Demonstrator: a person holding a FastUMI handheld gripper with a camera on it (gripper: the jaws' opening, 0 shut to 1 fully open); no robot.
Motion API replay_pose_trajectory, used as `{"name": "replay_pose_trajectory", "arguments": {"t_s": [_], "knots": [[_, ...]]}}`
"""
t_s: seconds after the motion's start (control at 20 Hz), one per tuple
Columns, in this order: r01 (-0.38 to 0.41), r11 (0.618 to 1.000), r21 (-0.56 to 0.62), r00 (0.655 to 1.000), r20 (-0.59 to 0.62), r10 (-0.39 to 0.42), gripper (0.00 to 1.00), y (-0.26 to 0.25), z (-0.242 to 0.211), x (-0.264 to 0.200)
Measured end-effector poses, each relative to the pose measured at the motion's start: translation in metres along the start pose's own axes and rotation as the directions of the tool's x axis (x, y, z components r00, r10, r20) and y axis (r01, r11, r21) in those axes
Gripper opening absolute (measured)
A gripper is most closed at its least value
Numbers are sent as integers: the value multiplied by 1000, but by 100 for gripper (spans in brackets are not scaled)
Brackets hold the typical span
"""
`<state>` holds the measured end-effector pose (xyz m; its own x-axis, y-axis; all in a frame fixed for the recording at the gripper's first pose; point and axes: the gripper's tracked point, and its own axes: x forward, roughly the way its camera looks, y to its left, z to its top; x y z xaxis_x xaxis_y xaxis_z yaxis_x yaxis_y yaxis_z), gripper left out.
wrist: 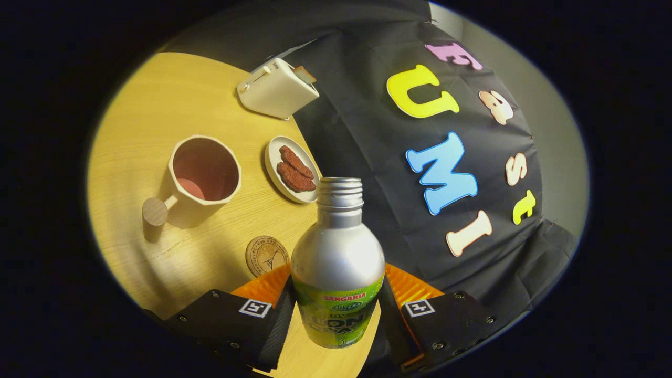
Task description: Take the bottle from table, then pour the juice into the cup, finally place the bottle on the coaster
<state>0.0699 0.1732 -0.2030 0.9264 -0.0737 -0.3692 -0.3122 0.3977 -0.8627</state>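
Observation:
A silver bottle (pixel 337 252) with a green label and an uncapped threaded neck stands between my fingers. My gripper (pixel 336 304) is shut on it, both fingers pressing its sides, and the whole view is rolled so the table tilts away to the left. The cream cup (pixel 202 181) with a pink inside and a round wooden handle stands beyond the fingers, left of the bottle's neck. A round wooden coaster (pixel 266 255) lies on the table just ahead of my left finger, between the cup and the bottle.
On the round wooden table (pixel 152 121), a small white plate (pixel 274 168) holding two dark red slices sits right of the cup. A cream toaster (pixel 276 88) stands at the table's far edge. The booth's black cloth wall lies beyond.

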Motion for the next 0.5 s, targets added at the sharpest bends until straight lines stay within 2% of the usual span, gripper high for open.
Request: {"name": "replay_pose_trajectory", "arguments": {"t_s": [0.5], "knots": [[-40, 970, -238, 999, -5, 40, 77, 5, 10, 10]]}}
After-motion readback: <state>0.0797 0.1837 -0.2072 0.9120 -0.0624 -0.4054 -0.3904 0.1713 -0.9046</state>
